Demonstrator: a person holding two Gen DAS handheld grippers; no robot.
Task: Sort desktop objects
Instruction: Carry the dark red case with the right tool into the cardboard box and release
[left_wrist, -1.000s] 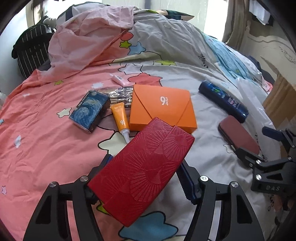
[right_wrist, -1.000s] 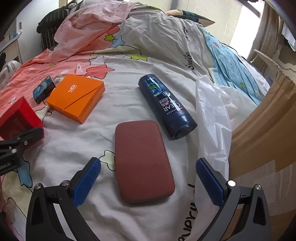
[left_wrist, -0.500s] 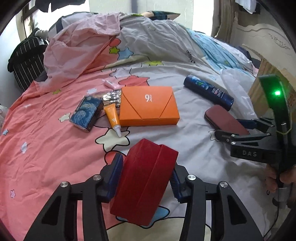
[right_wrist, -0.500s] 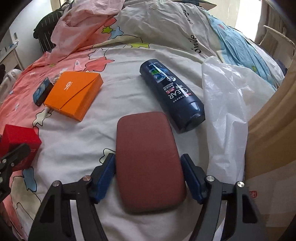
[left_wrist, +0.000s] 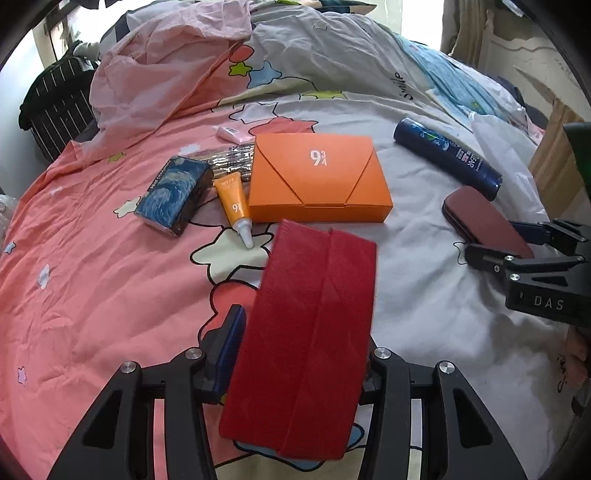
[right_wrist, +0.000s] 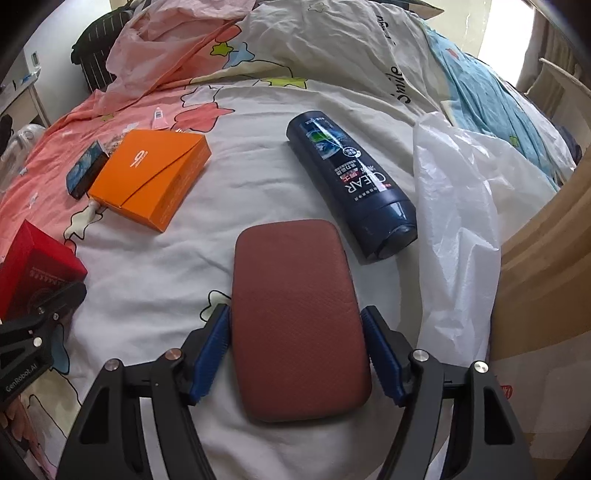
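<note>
Left wrist view: the left gripper (left_wrist: 301, 354) is clamped on a red box (left_wrist: 306, 332), blue pads pressing its two sides. Box is tilted, far end up, lifted off the bedspread (left_wrist: 92, 280). Beyond it, flat on the bed, lies an orange box (left_wrist: 317, 177) marked 9¾. Just left of that is an orange tube (left_wrist: 234, 203), cap pointing toward the camera, touching the box edge or nearly so. Next over sits a small blue box (left_wrist: 173, 194) w/ a swirly print. A foil pack (left_wrist: 229, 162) lies behind the tube, and a small pink item (left_wrist: 231, 133) is farther back. Crumpled pink cloth (left_wrist: 166, 59) is heaped at the head of the bed.

Right wrist view: the right gripper (right_wrist: 297, 350) straddles a maroon case (right_wrist: 299, 317) that lies flat on the white part of the cover. Both blue pads sit against the case's long sides, so it's closed on the case; whether the case is lifted, can't tell. A dark blue bottle (right_wrist: 351, 184) lies on its side just beyond, cap toward the camera, close to the case's right corner but apart. A white plastic bag (right_wrist: 461, 206) is draped to the right, beside a cardboard box (right_wrist: 546, 288).
</note>
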